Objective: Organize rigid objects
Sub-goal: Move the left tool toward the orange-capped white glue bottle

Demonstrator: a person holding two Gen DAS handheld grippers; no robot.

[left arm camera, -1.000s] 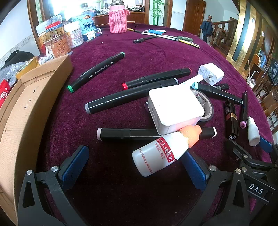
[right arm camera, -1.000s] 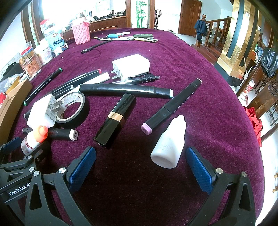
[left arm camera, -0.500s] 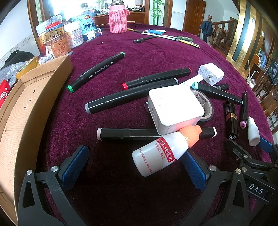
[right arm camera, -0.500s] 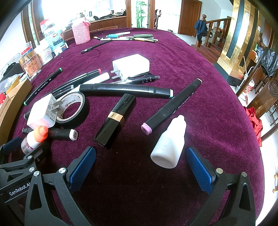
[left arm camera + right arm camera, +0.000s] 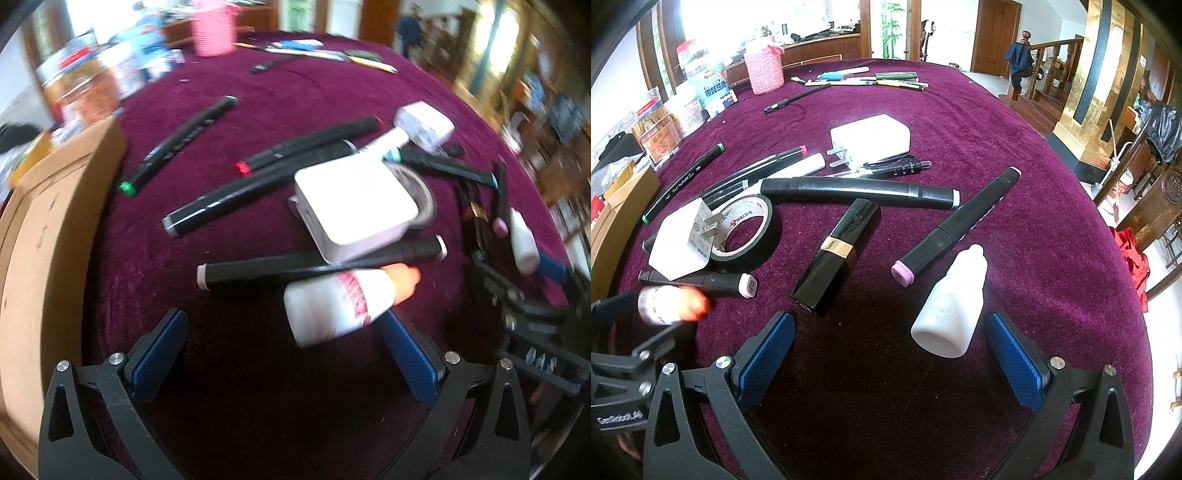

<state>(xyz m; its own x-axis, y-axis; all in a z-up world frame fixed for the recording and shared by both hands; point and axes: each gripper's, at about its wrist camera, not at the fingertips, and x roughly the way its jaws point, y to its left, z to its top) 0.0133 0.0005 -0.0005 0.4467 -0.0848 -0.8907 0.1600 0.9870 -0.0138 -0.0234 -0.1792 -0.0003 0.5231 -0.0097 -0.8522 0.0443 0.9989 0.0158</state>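
Markers [image 5: 857, 190] crowd the table [image 5: 1015, 155]; its far-right cloth lies open.

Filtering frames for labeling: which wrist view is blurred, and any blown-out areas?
Left wrist: motion blur all over, bottle label unreadable. Right wrist: mostly sharp, only the orange-capped bottle smeared; windows blown out; fisheye bending in both.

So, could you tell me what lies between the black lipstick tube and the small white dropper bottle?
In the right wrist view, the pink-capped black marker lies between the lipstick tube and dropper bottle, its pink end nearest the camera.
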